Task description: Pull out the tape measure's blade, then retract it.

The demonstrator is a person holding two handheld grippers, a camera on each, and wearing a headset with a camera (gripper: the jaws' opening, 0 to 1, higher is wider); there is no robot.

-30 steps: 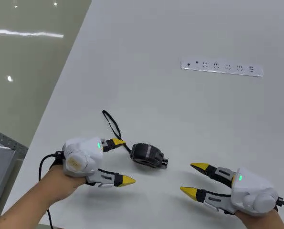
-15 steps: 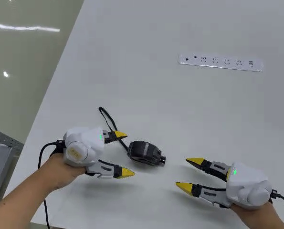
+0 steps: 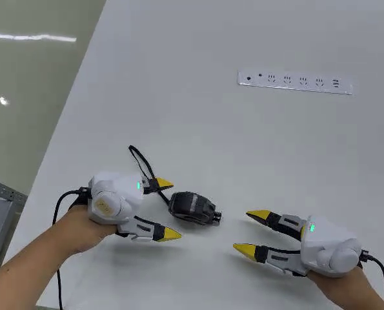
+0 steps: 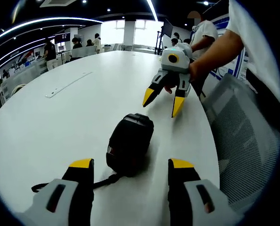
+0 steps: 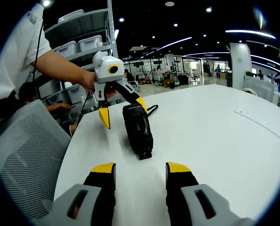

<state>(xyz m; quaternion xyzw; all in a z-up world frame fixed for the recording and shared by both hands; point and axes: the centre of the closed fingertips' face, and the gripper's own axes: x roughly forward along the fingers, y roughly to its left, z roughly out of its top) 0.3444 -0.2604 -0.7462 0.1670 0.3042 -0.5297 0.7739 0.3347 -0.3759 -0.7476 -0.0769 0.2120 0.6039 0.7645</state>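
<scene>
Your left gripper (image 3: 168, 208) is spread wide, one jaw on each side of the strap end of the black tape measure (image 3: 193, 206), and grips nothing. The tape measure lies on the white tabletop (image 3: 243, 142). Your right gripper (image 3: 250, 231) is also open and empty, pointing at the tape measure's other end, near it but apart.

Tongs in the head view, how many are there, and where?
2. The left tongs, open, at the left side of the tape measure; the right tongs, open, on its right, apart from it. None looks hidden.
</scene>
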